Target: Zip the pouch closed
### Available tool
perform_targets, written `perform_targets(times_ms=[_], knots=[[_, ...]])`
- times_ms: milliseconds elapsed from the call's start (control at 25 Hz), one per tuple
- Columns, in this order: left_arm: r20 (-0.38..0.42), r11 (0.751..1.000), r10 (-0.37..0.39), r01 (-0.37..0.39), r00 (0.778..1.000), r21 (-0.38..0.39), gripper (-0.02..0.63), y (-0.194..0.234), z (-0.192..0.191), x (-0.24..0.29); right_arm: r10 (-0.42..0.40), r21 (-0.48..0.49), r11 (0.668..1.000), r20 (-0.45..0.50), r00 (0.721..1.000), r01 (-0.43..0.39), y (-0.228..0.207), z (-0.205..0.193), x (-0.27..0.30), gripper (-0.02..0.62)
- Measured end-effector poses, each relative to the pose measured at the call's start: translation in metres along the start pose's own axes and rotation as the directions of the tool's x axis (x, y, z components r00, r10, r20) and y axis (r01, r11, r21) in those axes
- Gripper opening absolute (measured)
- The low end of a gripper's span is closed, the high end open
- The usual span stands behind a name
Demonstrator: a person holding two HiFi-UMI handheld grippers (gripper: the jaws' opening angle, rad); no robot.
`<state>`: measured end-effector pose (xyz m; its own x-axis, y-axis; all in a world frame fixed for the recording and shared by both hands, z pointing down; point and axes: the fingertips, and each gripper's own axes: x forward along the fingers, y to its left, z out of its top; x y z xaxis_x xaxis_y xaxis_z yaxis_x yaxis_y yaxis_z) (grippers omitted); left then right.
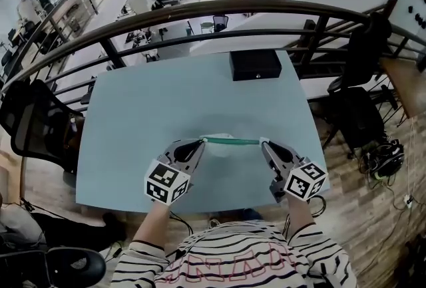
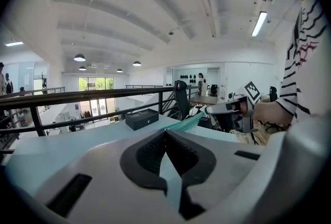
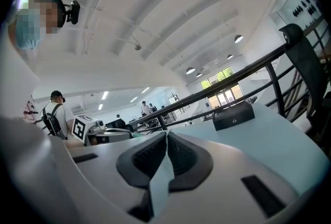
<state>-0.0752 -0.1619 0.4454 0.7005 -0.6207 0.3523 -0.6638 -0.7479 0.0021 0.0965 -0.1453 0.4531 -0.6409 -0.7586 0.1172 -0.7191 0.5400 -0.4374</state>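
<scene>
Pouch [image 1: 229, 142] hangs taut between left claw [image 1: 201, 144] and right claw [image 1: 264, 144], over the desk's [image 1: 166, 100] near edge. Only the head view shows its full span. Each gripper view shows its own jaws pinching pale pouch fabric. Black box [image 1: 255, 64] is closed and pouch contents are unseen.

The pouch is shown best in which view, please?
The head view: the pouch stretches, whole green edge visible, between the left tongs and right tongs. The left gripper view shows a pinched corner and the edge foreshortened; the right gripper view shows only a pinched corner.
</scene>
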Motion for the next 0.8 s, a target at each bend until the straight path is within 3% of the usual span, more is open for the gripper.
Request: perform_targets(times_ms=[320, 800], knots=[[0.022, 0.999, 0.049, -0.049, 0.999, 0.005, 0.023, -0.007, -0.005, -0.019, -0.021, -0.038, 0.999, 0.008, 1.000, 0.021, 0.019, -0.005, -0.008, 0.031], [0.055, 0.997, 0.068, -0.065, 0.996, -0.041, 0.023, -0.020, -0.023, -0.049, -0.062, -0.083, 0.995, -0.004, 0.998, 0.061, 0.046, -0.025, -0.018, 0.031]])
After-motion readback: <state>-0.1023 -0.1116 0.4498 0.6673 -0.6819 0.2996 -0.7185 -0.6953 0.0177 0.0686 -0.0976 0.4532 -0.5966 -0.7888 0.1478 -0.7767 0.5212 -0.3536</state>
